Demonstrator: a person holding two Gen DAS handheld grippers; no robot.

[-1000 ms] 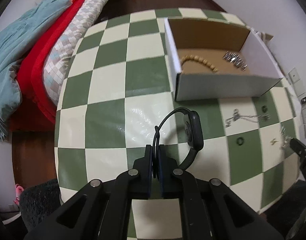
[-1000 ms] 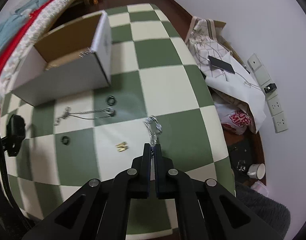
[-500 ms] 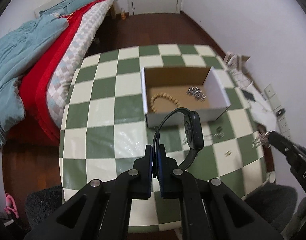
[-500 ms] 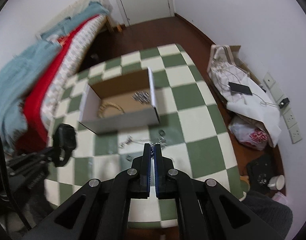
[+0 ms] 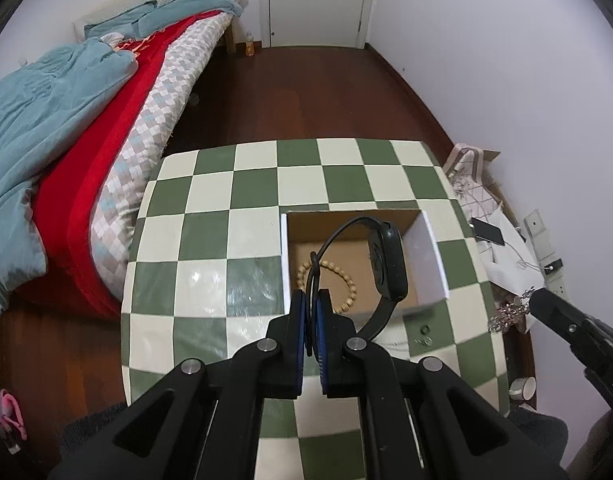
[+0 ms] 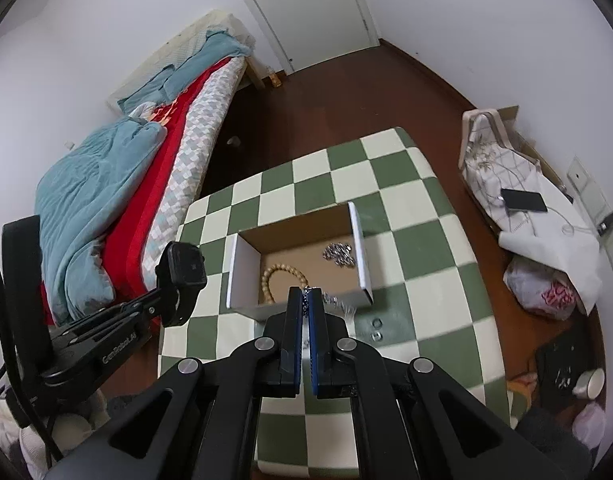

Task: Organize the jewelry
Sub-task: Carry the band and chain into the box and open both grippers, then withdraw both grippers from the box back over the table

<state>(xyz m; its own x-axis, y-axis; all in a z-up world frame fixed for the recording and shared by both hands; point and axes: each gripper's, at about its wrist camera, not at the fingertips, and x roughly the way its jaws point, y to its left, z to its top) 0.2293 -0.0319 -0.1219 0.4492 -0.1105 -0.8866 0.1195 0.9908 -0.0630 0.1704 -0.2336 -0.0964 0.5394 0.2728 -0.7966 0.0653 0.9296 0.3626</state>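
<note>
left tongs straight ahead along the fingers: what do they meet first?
Probably the box: the left tongs, shut on the watch strap, point into its open top, toward the bead bracelet on its floor. Depth is unclear.

One open cardboard box (image 6: pixel 358 240) sits on the checkered table (image 6: pixel 422 248), and the counts run from it. Inside the box: one wooden bead bracelet (image 6: pixel 280 274) and one heap of silver links (image 6: pixel 339 255) — the links too small to count. Just in front of the box: two small rings (image 6: pixel 376 329). Above the box — one black watch (image 5: pixel 386 262) and one silver chain (image 5: pixel 512 309), one to each of two grippers.
</note>
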